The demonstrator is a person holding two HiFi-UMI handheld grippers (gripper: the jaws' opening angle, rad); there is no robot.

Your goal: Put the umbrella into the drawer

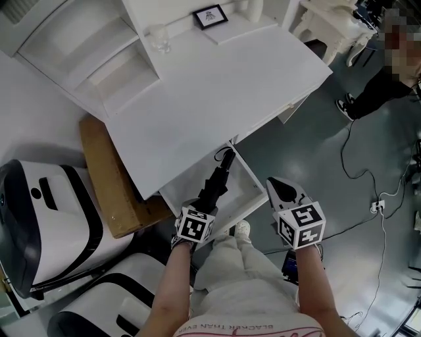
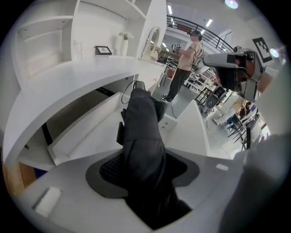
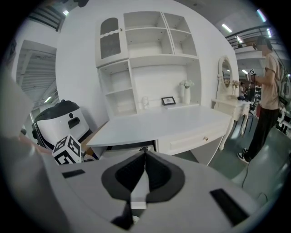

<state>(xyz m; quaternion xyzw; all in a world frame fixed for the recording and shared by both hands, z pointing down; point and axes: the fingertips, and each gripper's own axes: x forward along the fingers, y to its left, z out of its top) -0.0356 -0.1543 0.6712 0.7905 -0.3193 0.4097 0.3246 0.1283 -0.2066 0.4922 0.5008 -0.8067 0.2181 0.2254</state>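
Note:
A black folded umbrella (image 1: 220,176) is held at its lower end by my left gripper (image 1: 205,201), which is shut on it. Its tip and strap reach over the open white drawer (image 1: 255,189) under the white desk (image 1: 217,99). In the left gripper view the umbrella (image 2: 143,136) runs up between the jaws of the left gripper (image 2: 144,169) and hangs above the drawer's inside (image 2: 93,132). My right gripper (image 1: 280,189) floats just right of the drawer. Its jaws meet at the tips in the right gripper view (image 3: 145,154), with nothing between them.
A cardboard box (image 1: 108,178) leans beside the desk at the left, next to white and black machines (image 1: 39,224). A small picture frame (image 1: 210,16) and a glass (image 1: 159,39) stand on the desk. A person (image 1: 385,79) stands at the upper right; cables (image 1: 368,172) lie on the floor.

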